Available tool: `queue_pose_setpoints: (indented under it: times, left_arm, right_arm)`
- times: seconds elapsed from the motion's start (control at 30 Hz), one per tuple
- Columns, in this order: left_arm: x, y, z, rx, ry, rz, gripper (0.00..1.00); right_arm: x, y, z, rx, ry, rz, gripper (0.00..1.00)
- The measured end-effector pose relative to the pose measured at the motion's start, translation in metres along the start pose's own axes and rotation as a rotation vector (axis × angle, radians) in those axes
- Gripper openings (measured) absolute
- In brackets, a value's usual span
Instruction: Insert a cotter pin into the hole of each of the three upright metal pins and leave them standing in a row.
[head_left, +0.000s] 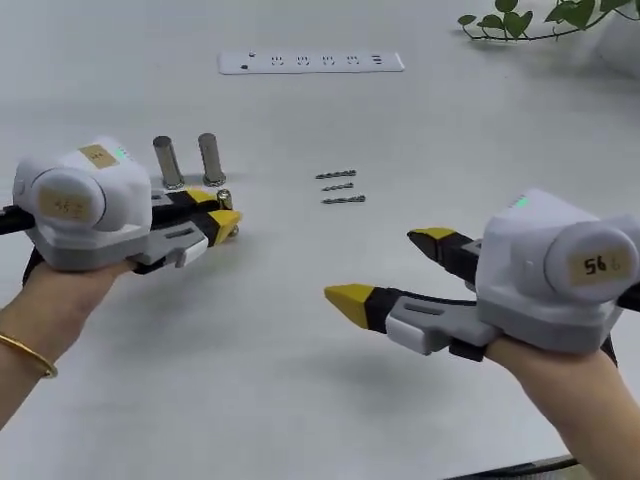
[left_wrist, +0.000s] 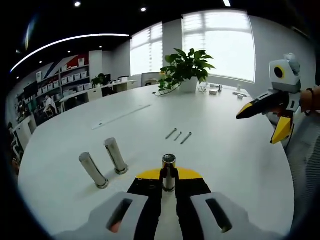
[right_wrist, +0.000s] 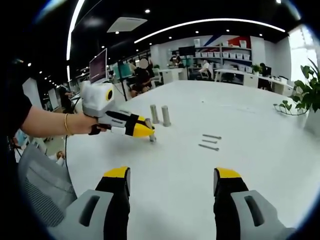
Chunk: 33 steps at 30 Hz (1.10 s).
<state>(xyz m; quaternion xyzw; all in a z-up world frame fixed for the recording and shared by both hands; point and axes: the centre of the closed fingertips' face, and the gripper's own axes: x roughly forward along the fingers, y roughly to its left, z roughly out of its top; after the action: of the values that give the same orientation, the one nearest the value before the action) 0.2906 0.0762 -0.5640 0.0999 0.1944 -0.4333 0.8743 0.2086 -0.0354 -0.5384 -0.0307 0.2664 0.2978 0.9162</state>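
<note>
So the white table (head_left: 300, 420) is basically wide open. I'll use the cotter pins (head_left: 338, 186) as my reference spot, since they lie mid-table in a neat little stack of three, parallel and just apart. Far beyond them, toward the back edge, is a power strip (head_left: 311, 63), and a plant (head_left: 540, 18) trails in at the far right corner. Both are well clear of the work.

The left gripper (head_left: 225, 213) sits off to the left of the cotter pins with its jaws clamped on the third metal pin (left_wrist: 168, 172). The pin is upright, and in the right gripper view its foot looks to be on the table. My guess is it's pinched low like that so the top end, hole included, is free and steady for threading.

The right gripper (head_left: 390, 265) hovers on the near side of the cotter pins, jaws spread wide and empty. It looks lined up to go grab one, with nothing in its path.

The other two metal pins (head_left: 189, 160) stand side by side, just behind the left gripper. That's the tight spot, so I'd watch the elbow room there. None of the three has a cotter through it yet, far as I can tell.
</note>
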Motion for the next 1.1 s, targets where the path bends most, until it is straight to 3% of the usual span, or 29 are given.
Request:
queue_pose_setpoints:
  times: [0.53,1.1]
  left_arm:
    - [0.0,-0.05,0.002,0.023,-0.006,-0.092,0.05]
    - [-0.003,-0.078,-0.006,0.065,0.015,-0.164,0.06]
  right_arm:
    - [-0.005,0.002,-0.002,-0.008,0.002,0.015,0.64]
    - [-0.007,0.004,-0.002,-0.018,0.001,0.023,0.63]
